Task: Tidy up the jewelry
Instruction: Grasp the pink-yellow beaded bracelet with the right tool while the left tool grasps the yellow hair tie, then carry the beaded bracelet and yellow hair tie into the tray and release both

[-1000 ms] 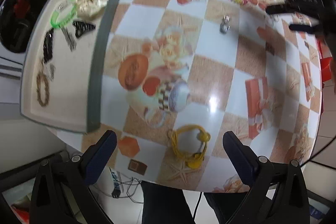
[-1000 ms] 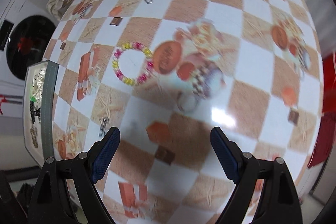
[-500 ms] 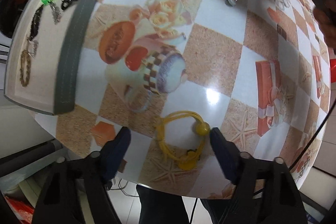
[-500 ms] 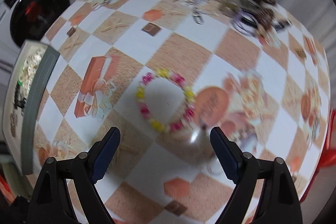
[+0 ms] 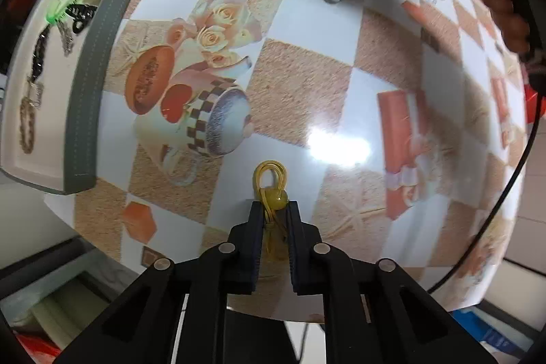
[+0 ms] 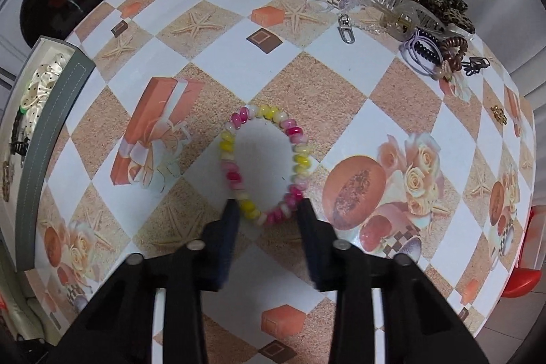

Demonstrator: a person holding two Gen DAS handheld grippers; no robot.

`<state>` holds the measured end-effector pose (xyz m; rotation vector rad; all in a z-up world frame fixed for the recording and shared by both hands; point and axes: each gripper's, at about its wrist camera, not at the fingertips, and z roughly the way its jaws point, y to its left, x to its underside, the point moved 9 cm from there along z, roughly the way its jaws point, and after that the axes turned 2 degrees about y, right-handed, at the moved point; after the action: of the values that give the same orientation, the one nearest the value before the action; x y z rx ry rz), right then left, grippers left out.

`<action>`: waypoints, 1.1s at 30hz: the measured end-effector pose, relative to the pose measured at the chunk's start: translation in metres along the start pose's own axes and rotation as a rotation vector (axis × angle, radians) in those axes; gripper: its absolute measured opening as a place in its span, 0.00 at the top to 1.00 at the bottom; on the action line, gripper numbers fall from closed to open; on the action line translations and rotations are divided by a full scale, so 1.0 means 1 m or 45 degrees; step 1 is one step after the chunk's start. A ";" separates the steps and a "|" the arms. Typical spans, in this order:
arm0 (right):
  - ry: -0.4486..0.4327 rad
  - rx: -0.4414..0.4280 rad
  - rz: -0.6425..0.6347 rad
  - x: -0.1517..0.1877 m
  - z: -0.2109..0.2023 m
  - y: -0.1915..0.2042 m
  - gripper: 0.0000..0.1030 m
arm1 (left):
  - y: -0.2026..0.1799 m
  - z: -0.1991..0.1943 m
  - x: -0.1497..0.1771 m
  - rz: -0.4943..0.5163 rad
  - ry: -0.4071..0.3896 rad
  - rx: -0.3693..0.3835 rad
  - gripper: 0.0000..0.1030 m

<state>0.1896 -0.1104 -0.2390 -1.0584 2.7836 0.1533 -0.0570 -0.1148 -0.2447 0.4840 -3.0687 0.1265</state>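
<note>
The surface [image 6: 239, 63], under a glossy checked cloth printed with gift boxes and teacups, carried everything. At its left edge sat a shallow tray [image 5: 85, 84] with a grey padded rim, already holding a cream scrunchie, a green band and dark chains. On the far right side of the surface a heap of hair claws and coiled ties [image 6: 430, 33] lay well apart from both tools.

The beaded bracelet [image 6: 264, 164], pink, yellow and white, lay flat near the middle, its near arc between the fingers of the right tool [image 6: 268, 212], whose jaws were closing with the pads not yet clearly pressing. It looked light, with hard, smooth beads on what was probably a stretchy cord: likely to roll or slip, so taking several beads across the strand seemed safest.

The yellow cord hair tie [image 5: 271, 190], near the surface's front edge, was pinched in the left tool [image 5: 274, 217], its fingers pressed together on the thin strands just behind the round bead. Soft and nearly weightless, it would probably dangle limp when lifted.
</note>
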 end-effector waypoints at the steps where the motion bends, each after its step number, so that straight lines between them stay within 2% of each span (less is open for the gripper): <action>1: 0.002 -0.007 0.009 0.001 -0.001 -0.002 0.73 | -0.001 -0.004 -0.001 -0.017 -0.005 0.038 0.90; 5: 0.006 -0.078 0.110 0.009 -0.010 -0.016 0.76 | 0.000 -0.025 -0.017 -0.055 -0.039 0.126 0.90; 8: 0.018 -0.176 0.219 0.028 -0.022 -0.030 0.76 | -0.002 -0.039 -0.027 -0.064 -0.062 0.158 0.90; 13: 0.030 -0.283 0.322 0.053 -0.041 -0.036 0.76 | -0.006 -0.054 -0.029 -0.047 -0.086 0.167 0.90; 14: 0.032 -0.297 0.337 0.055 -0.047 -0.035 0.76 | 0.006 -0.060 -0.034 -0.038 -0.090 0.167 0.90; 17: 0.035 -0.352 0.398 0.073 -0.058 -0.032 0.76 | 0.011 -0.066 -0.034 -0.019 -0.105 0.163 0.90; 18: 0.035 -0.360 0.410 0.072 -0.056 -0.021 0.76 | 0.012 -0.069 -0.037 -0.015 -0.111 0.161 0.90; 23: 0.027 -0.413 0.464 0.085 -0.072 -0.016 0.76 | 0.014 -0.084 -0.046 -0.014 -0.153 0.169 0.90; 33: -0.023 -0.475 0.494 0.090 -0.102 0.000 0.76 | 0.025 -0.119 -0.060 -0.044 -0.272 0.163 0.90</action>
<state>0.1112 -0.1846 -0.1551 -0.5525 2.9800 0.7475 -0.0051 -0.0625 -0.1312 0.5928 -3.2726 0.2907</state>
